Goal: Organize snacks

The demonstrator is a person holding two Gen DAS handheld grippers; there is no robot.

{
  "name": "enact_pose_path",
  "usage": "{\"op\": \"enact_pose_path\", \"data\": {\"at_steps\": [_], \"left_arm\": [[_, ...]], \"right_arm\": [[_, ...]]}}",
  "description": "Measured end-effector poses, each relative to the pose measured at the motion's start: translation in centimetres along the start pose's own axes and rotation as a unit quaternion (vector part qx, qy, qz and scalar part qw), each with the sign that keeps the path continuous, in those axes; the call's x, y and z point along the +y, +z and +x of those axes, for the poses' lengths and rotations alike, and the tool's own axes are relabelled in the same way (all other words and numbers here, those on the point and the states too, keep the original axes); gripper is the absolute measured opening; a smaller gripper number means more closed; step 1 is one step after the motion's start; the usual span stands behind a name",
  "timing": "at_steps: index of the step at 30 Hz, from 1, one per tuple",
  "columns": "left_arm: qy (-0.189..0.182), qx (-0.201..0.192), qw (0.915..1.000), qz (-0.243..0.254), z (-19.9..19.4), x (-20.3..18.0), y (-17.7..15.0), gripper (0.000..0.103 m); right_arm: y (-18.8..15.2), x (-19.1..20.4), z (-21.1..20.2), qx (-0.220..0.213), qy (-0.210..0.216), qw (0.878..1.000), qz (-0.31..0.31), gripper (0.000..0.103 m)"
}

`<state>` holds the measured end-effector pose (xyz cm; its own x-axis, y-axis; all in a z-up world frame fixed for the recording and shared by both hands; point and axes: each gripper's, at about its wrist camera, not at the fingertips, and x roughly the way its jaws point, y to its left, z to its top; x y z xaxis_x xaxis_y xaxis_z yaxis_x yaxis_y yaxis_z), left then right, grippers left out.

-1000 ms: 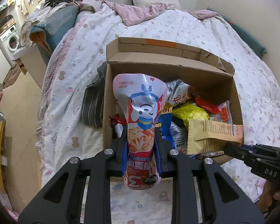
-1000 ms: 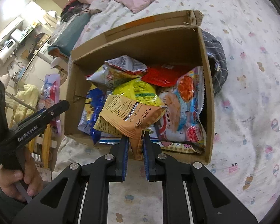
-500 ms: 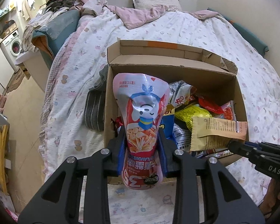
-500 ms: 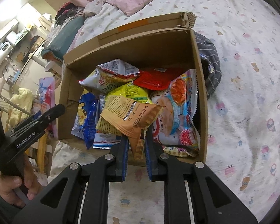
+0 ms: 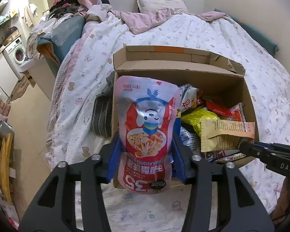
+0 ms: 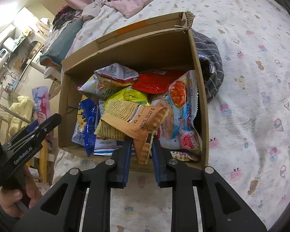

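An open cardboard box (image 5: 249, 104) (image 6: 202, 104) sits on the bed, full of snack bags. My left gripper (image 5: 145, 154) is shut on a tall pink and red snack pouch (image 5: 147, 127), held upright at the box's near left corner. My right gripper (image 6: 141, 150) is shut on the crimped end of a tan and yellow snack bag (image 6: 133, 121), which lies over the box's near edge. That bag also shows in the left wrist view (image 5: 224, 133). Yellow (image 6: 129, 94), red (image 6: 154, 81), blue (image 6: 87, 121) and light blue shrimp (image 6: 181, 116) bags lie in the box.
The box rests on a white patterned bedspread (image 6: 251, 77). A dark striped cloth (image 6: 210, 61) lies against the box's side. A pink blanket (image 5: 145, 19) and pillow are at the bed's head. A washing machine (image 5: 17, 50) and cluttered shelves stand left of the bed.
Both grippers have pulled back and up a little from the box, each still holding its bag. The jaws have not changed.
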<state>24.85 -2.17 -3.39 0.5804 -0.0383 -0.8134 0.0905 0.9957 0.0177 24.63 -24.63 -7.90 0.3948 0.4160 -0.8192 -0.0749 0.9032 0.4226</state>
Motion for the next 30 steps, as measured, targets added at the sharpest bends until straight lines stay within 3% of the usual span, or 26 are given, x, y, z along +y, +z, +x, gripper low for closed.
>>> {"op": "enact_pose_path", "data": {"at_steps": [1, 3, 4, 9, 18, 22, 30], "left_arm": [[0.003, 0.0, 1.0, 0.0, 0.0, 0.0, 0.0, 0.053], [0.007, 0.001, 1.0, -0.005, -0.1, 0.2, 0.0, 0.055], [0.009, 0.0, 0.9999, -0.01, -0.2, 0.3, 0.0, 0.057], [0.011, -0.018, 0.9994, -0.028, -1.4, 0.8, -0.2, 0.068], [0.002, -0.058, 0.9966, -0.059, -5.1, 1.9, -1.2, 0.068], [0.017, -0.102, 0.9934, -0.05, -7.8, 1.8, -2.0, 0.068], [0.016, -0.116, 0.9917, -0.053, -10.8, 2.1, -4.8, 0.068]], "right_arm": [[0.0, 0.0, 0.0, -0.001, -0.002, 1.0, -0.001, 0.031], [0.1, -0.1, -0.3, -0.007, -0.005, 1.0, 0.002, 0.051], [0.1, -0.2, -0.6, -0.016, -0.001, 1.0, 0.005, 0.067], [0.4, -0.5, -2.0, -0.051, -0.001, 0.999, 0.016, 0.081], [-0.2, 0.2, -5.7, -0.111, 0.03, 0.993, 0.021, 0.083], [-1.5, 1.4, -8.4, -0.147, 0.009, 0.989, -0.005, 0.087], [-4.9, 2.3, -11.1, -0.173, -0.018, 0.984, -0.034, 0.087]]}}
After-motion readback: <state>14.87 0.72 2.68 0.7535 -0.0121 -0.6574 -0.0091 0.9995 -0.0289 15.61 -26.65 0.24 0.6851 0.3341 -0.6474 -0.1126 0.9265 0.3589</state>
